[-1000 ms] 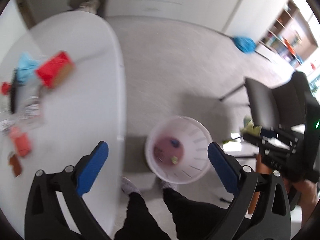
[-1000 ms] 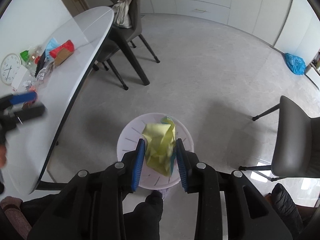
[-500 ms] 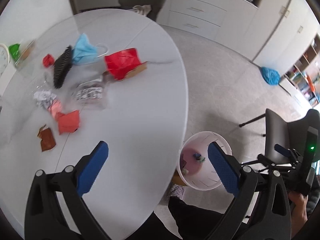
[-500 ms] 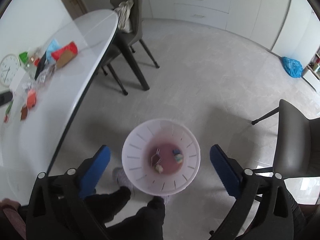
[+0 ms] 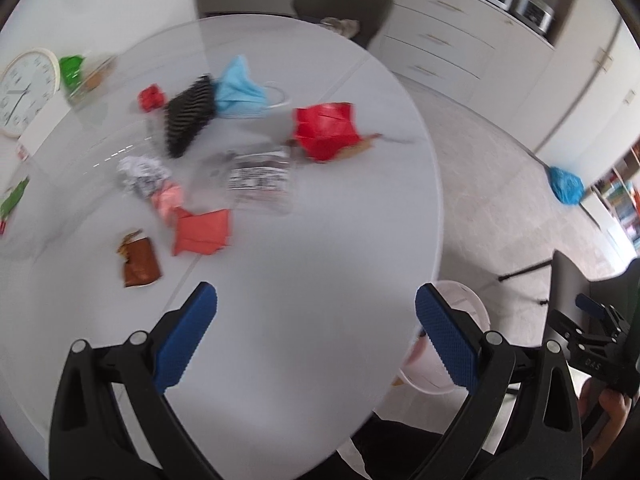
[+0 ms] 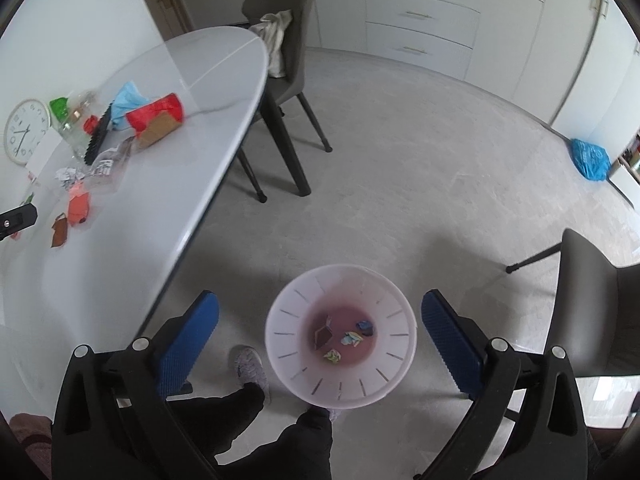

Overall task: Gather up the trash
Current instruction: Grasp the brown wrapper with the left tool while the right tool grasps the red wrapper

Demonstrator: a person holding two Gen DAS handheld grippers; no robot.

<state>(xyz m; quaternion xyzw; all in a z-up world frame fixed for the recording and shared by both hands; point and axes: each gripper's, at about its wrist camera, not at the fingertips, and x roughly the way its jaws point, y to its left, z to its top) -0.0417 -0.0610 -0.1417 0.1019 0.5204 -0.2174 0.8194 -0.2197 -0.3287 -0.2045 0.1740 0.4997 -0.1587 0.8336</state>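
Right tongs (image 6: 320,320), released and empty, have dropped the yellow wad into the bin (image 6: 384,384); left tongs (image 5: 316,320) gape

One white bin (image 6: 304,376) stands between the right jaws, holding four small scraps (image 6: 322,334). One white table (image 5: 320,340) lies under the left jaws. Beyond them lie three red or orange paper pieces (image 5: 202,232), one blue mask (image 5: 238,90), one black comb (image 5: 188,114), one brown wrapper (image 5: 138,266) and one clock (image 5: 26,90). Two chairs (image 6: 284,40) stand beyond the right jaws.
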